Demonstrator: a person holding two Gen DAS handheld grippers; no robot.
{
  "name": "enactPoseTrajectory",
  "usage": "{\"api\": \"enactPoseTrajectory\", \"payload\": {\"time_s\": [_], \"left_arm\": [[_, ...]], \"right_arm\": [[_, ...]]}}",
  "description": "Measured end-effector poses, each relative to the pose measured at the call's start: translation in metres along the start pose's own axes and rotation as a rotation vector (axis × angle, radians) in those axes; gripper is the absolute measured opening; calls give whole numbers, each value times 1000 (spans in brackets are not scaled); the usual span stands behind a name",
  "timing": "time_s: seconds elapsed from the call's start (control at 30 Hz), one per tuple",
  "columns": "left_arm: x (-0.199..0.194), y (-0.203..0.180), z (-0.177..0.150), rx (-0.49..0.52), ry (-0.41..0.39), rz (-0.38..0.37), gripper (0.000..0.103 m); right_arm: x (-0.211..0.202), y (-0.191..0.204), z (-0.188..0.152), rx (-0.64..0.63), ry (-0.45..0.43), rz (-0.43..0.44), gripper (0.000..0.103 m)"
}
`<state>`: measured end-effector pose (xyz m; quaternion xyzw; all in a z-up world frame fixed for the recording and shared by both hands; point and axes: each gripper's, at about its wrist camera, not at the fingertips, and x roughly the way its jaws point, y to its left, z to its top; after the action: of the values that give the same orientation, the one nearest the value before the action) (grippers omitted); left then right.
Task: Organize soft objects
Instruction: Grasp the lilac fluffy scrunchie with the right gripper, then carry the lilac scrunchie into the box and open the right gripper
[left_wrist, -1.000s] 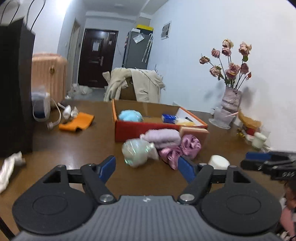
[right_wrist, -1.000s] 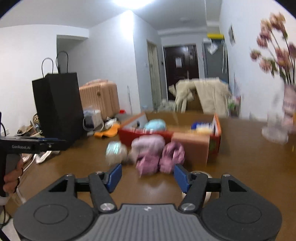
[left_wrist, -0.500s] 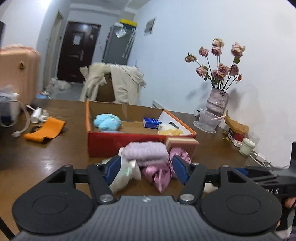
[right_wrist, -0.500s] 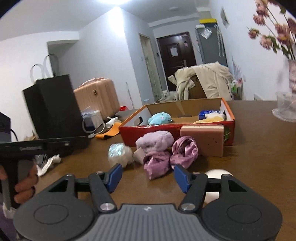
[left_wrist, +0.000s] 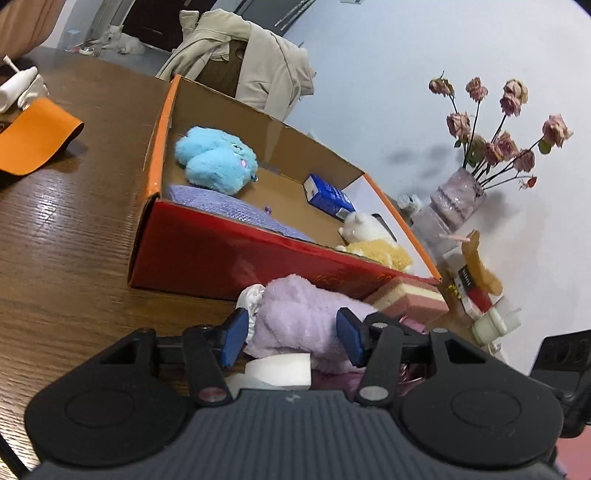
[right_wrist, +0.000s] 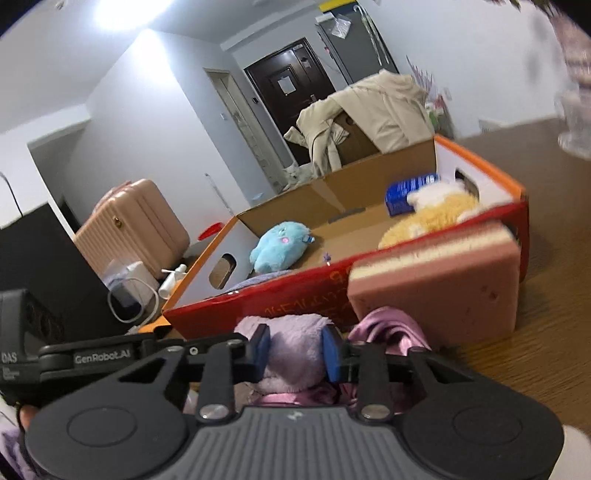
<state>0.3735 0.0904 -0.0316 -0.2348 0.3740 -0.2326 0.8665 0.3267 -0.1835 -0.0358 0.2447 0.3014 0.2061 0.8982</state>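
A lilac fluffy towel roll (left_wrist: 295, 317) lies on the table in front of the red box (left_wrist: 229, 254). My left gripper (left_wrist: 290, 334) is open with its blue pads on either side of the roll. My right gripper (right_wrist: 294, 352) has closed on the same roll (right_wrist: 291, 347), its pads pressing both sides. Pink satin scrunchies (right_wrist: 388, 328) and a pink sponge block (right_wrist: 439, 284) lie beside it. Inside the box are a blue plush (left_wrist: 216, 160), a yellow-white plush (left_wrist: 373, 243), a lilac cloth (left_wrist: 221, 208) and a blue carton (left_wrist: 327, 195).
A white tape roll (left_wrist: 279, 369) lies under my left gripper. An orange cloth (left_wrist: 33, 136) lies at the left. A vase of dried roses (left_wrist: 458, 195), jars and candles stand at the right. A black bag (right_wrist: 40, 273) and a pink suitcase (right_wrist: 133, 225) are at the far left.
Both grippers moved forward and down to the lilac roll. The right gripper's jaws narrowed onto it. The left gripper stayed open around it.
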Motion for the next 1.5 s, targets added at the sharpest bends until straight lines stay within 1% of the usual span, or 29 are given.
{"api": "enactPoseTrajectory", "payload": {"time_s": [0.03,0.07,0.13,0.17,0.23,0.37,0.47,0.53,0.67,0.83,0.93,1.03,1.1,1.13,1.2,1.27,1.3,1.37,1.4,1.43,1.5], "left_arm": [[0,0,0,-2,-2,-9,40],[0,-3,-1,6,-3,-7,38],[-6,-9,-1,32,-18,0,27],[-12,-15,-1,41,-33,6,26],[-27,-27,-1,62,-76,-15,22],[-64,-60,-8,118,-141,-20,21],[-94,-85,-27,156,-204,-16,21],[-109,-99,-43,163,-231,-19,21],[-130,-115,-66,160,-250,-24,21],[-138,-129,-79,149,-258,-23,21],[-136,-137,-80,154,-263,-25,21],[-125,-143,-75,155,-255,-22,21],[-115,-146,-65,161,-249,-17,21],[-108,-148,-54,162,-246,-12,21],[-95,-148,-30,153,-239,-3,21],[-75,-147,6,153,-217,16,21],[-61,-145,27,160,-207,33,21],[-25,-137,68,166,-160,71,21],[-10,-131,83,158,-144,93,21],[12,-121,104,131,-119,117,21],[48,-97,133,106,-80,141,21]], "right_arm": [[0,-2,-1,4,-1,9,26],[0,-3,-1,6,-5,17,25],[-4,-1,0,-1,-11,31,23],[-7,2,0,-13,-20,38,22],[-21,11,3,-41,-49,56,22],[-60,31,8,-103,-114,89,22],[-92,41,6,-133,-140,121,22],[-109,47,2,-159,-145,129,22],[-135,47,-7,-188,-140,134,22],[-157,47,-13,-209,-144,144,22],[-163,41,-9,-213,-149,147,22],[-161,30,-1,-213,-143,144,22],[-153,24,12,-216,-129,148,22],[-151,22,19,-218,-124,152,22],[-135,16,47,-238,-107,158,22],[-114,13,78,-258,-89,157,22],[-99,11,96,-270,-79,153,22],[-63,7,131,-272,-44,131,22],[-43,6,147,-281,-24,120,22],[-20,5,163,-285,1,101,22],[30,0,190,-280,64,66,22]]}}
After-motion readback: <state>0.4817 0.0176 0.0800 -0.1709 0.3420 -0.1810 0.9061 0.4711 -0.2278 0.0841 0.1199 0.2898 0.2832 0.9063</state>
